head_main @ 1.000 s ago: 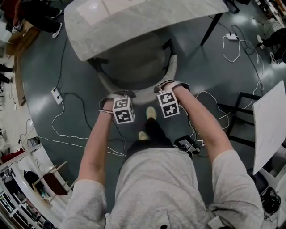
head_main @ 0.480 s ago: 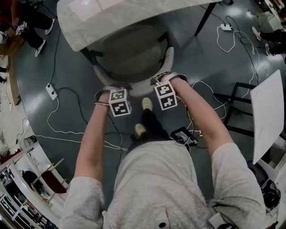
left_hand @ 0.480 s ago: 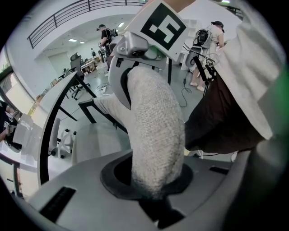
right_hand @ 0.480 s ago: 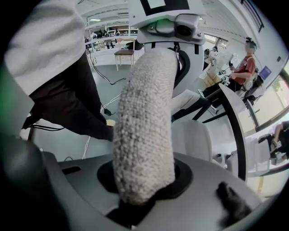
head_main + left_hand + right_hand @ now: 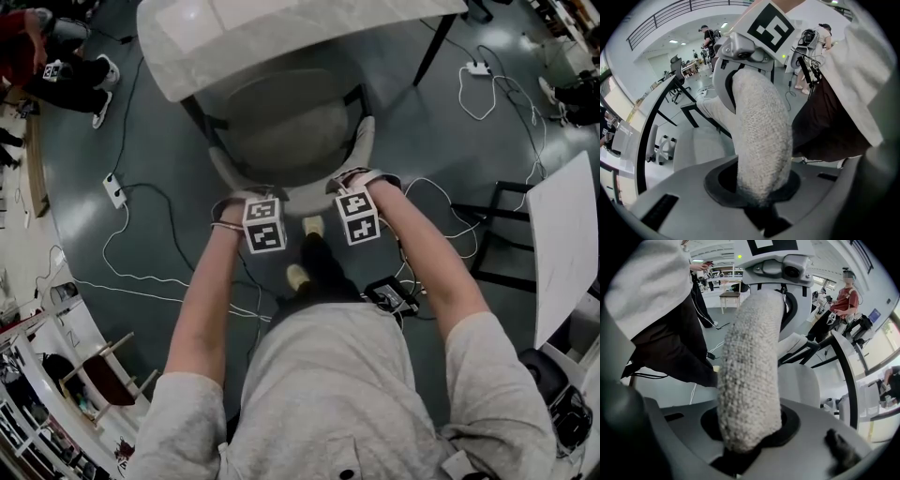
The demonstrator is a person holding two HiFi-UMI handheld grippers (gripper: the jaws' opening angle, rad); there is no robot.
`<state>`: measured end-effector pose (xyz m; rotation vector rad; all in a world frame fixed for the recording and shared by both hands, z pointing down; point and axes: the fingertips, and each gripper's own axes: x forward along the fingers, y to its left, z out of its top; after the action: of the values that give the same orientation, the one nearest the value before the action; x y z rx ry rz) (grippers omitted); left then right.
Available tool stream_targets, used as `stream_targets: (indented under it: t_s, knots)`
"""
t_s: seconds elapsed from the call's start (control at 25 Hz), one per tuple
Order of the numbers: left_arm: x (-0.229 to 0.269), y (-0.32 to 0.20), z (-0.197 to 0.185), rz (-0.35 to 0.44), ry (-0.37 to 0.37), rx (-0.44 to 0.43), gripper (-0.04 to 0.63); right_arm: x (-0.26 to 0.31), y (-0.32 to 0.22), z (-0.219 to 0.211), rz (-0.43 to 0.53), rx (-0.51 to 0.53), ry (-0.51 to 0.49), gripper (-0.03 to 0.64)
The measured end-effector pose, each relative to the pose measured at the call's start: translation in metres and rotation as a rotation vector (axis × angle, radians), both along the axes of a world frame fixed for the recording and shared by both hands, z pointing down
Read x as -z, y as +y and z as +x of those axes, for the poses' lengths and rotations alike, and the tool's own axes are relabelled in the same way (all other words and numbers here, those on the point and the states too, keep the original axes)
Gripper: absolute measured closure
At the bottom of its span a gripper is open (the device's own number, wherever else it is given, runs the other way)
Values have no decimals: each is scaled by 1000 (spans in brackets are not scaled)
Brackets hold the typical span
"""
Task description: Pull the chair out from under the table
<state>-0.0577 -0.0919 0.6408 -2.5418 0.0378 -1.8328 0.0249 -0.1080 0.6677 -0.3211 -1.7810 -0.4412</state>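
No words, labels, brands, numbers or signs can be read in any view.

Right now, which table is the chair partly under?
The marble table ahead; its edge overlaps the chair. The white table at right stands apart.

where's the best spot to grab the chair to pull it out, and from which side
The padded top edge of the curved backrest, from above, either side of its middle: it sits clear of the table, nearest the person, and is thin enough to pinch. The left claw and right claw are shut on it there.
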Motion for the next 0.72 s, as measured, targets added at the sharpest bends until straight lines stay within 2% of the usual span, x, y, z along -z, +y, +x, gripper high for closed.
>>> stream_targets:
  t_s: [0.72]
  knots:
    - [-5,47,12,2,-9,-13,511,-6,49,13,6,-20,0,509]
